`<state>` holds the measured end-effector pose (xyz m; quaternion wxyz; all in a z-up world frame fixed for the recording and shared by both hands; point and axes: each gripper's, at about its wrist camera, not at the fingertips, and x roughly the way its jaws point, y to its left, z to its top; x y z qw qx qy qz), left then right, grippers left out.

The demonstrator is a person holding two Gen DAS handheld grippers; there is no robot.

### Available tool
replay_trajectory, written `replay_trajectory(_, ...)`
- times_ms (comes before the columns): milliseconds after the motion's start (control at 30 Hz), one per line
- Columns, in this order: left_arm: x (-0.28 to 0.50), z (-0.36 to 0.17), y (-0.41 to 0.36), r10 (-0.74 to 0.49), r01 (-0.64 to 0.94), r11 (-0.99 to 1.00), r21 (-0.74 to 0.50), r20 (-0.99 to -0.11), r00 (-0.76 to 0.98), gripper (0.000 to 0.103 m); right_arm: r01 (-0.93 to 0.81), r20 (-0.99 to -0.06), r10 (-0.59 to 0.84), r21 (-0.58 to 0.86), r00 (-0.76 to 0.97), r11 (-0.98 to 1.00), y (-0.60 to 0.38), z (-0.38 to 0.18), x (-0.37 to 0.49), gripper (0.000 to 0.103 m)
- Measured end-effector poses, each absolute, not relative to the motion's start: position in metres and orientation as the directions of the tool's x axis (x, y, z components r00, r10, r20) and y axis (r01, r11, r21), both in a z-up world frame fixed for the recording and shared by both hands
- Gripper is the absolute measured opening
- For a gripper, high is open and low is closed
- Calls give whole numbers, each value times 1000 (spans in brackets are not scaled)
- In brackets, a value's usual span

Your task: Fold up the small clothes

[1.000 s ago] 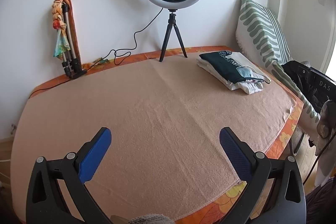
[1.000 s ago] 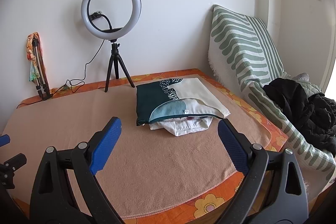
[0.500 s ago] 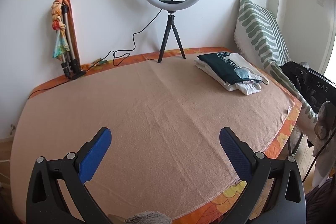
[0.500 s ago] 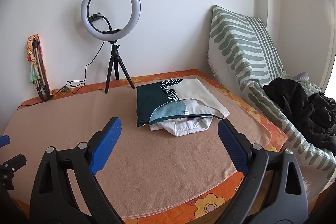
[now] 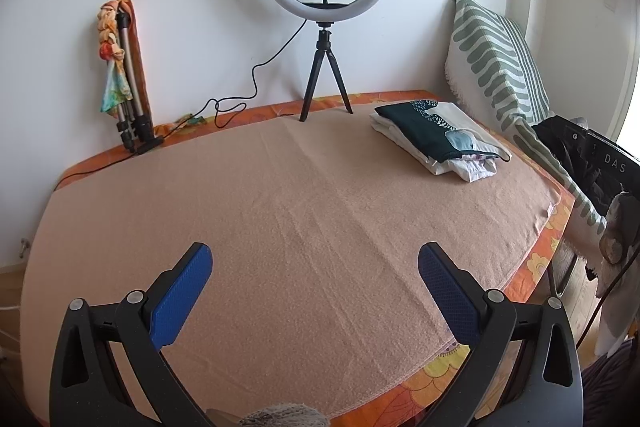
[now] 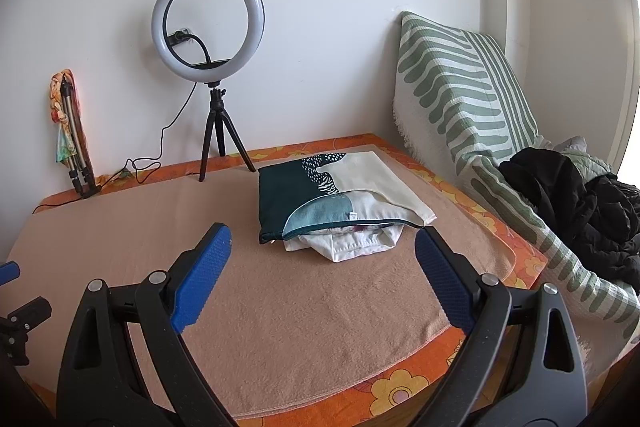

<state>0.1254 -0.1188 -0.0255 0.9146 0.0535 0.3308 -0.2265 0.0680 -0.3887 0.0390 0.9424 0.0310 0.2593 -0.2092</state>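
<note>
White garment mostly buried under the zip pouch; only a crumpled edge shows at the near side, type unclear. Grey fuzzy thing cut off by the left view's bottom edge. Stack of clothes sits at the far right of the tan blanket, near the striped cushion, well apart from both grippers. Dark teal and cream pouch on top, flat, long axis about parallel to the cushion edge. Left gripper jaws wide, empty. Right gripper jaws wide, empty, aimed at the stack
</note>
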Motion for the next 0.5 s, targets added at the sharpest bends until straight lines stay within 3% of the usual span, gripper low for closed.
replay_trajectory(500, 122, -24, -121, -374, 455, 890, -34, -624, 686, 103, 418, -502, -383, -46, 775, 907, -389, 40, 67, 95)
